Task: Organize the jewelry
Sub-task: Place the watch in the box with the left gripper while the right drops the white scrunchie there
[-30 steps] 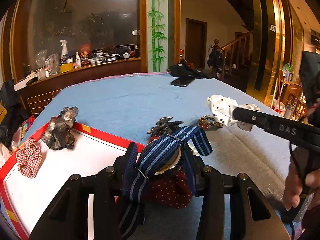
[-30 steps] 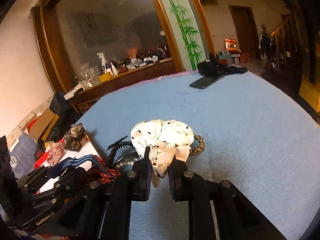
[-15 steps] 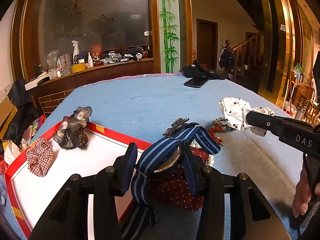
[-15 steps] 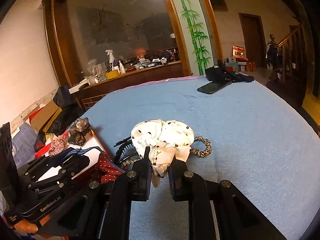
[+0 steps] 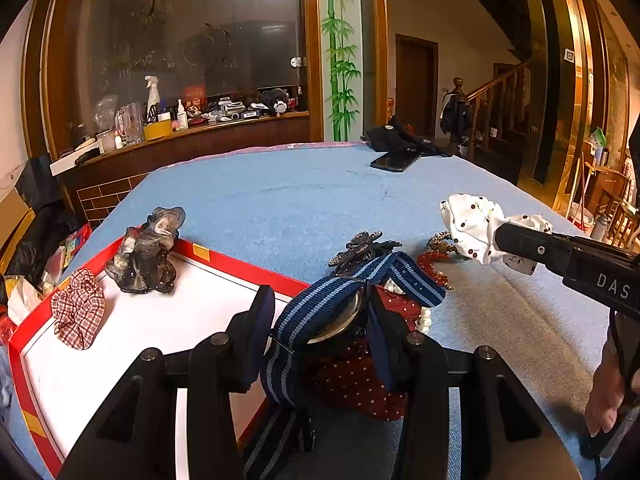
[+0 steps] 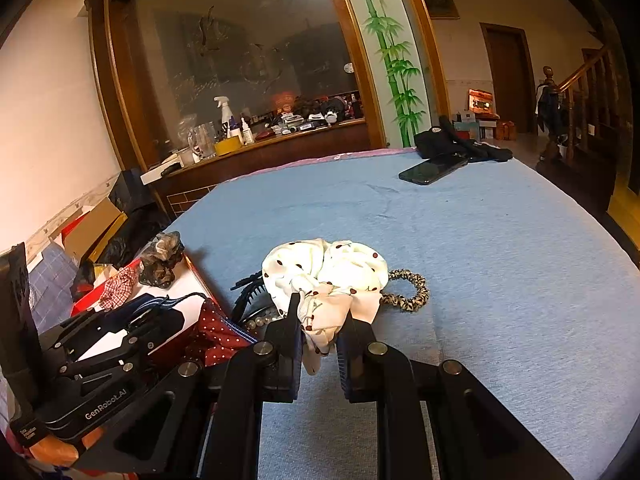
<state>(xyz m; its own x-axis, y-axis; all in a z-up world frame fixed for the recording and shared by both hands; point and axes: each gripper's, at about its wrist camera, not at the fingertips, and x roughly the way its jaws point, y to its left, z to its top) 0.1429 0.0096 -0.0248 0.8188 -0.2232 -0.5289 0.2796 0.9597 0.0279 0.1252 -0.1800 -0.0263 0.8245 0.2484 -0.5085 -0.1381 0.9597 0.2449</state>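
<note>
Scrunchie [image 6: 326, 276] pinched in right tongs [image 6: 318, 344]; watch [image 5: 340, 312] in left tongs [image 5: 316, 332].

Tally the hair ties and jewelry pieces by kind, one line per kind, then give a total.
Scrunchies: 4 (checked and dark marbled in the red tray; white dotted in the right gripper; leopard on the blue cloth)
Watches: 1, blue striped strap, in the left gripper
Hair clips: 1, dark
Bead strings: 2 (red, pearl)
Total: 8
</note>
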